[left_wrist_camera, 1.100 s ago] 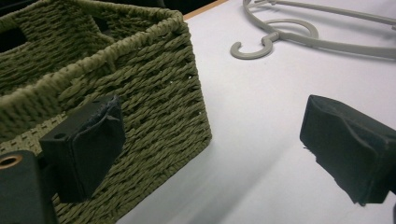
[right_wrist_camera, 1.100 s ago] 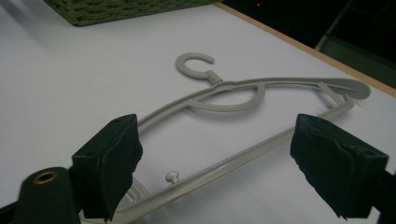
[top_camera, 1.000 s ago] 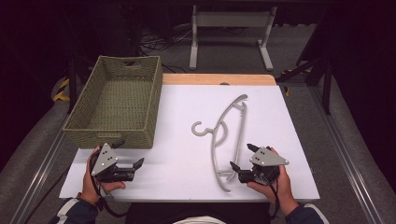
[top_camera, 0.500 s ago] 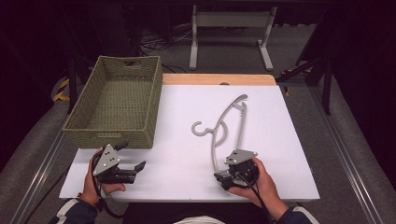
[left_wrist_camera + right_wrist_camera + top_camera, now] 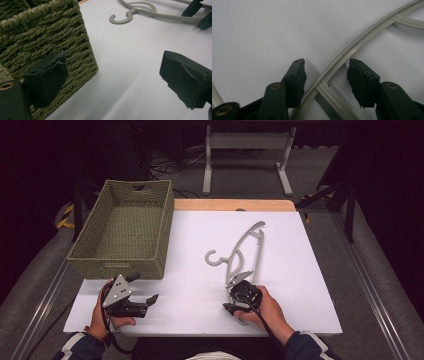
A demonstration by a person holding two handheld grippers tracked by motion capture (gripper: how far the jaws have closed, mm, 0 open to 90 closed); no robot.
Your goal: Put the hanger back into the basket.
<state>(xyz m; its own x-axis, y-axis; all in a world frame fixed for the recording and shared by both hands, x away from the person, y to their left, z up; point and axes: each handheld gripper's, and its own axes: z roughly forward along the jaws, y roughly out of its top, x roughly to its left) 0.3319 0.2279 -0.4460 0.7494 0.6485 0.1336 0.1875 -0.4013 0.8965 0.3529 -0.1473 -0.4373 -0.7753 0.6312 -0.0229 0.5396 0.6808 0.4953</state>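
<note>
White tabletop (image 5: 300, 285), dark room beyond.

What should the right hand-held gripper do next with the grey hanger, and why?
Probably close a little further until the pads press on the hanger's arm. The right hand-held gripper stands over the near end of the grey hanger, its jaws have just been closing, and the curved arm runs between them with gaps on both sides. It lies flat on the white table, not yet gripped.
</note>
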